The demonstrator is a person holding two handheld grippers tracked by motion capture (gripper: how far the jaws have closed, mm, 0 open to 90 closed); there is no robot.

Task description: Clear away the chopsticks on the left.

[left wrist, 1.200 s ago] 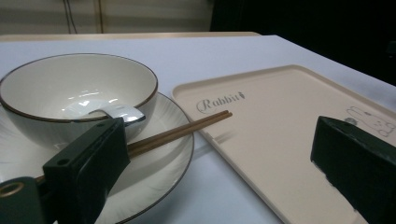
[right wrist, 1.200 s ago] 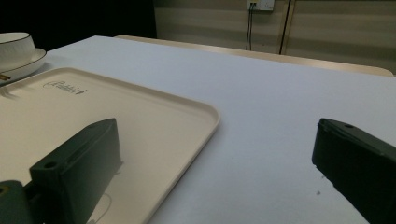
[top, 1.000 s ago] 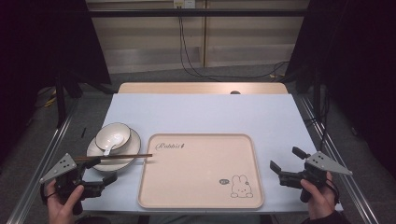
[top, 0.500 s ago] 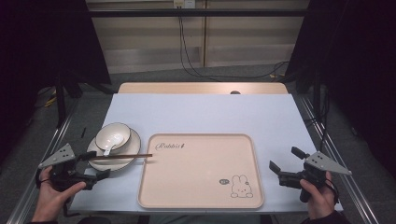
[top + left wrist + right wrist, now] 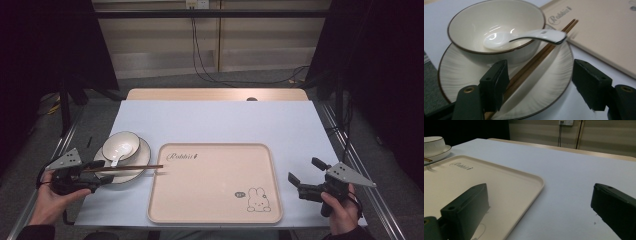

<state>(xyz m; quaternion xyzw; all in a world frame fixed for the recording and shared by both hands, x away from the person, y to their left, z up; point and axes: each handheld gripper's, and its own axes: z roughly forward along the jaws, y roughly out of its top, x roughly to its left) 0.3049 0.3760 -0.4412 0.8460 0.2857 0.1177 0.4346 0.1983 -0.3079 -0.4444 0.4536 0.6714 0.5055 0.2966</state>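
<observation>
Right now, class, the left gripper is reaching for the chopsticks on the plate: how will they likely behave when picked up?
The chopsticks look thin, stiff and probably light. Lying across the plate rim beside the bowl, the pair may roll or split apart. Held near one end by the left gripper, they could pivot.

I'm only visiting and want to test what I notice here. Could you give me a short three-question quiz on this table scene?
1. True or false: the white ceramic spoon lies in the cream dark-rimmed bowl.
2. What do the brown wooden chopsticks rest across?
3. The left tongs are: A open, B shut.

Key:
1. True.
2. The ribbed cream plate, tips reaching the beige rabbit tray.
3. A, jaws either side of the chopsticks.
</observation>
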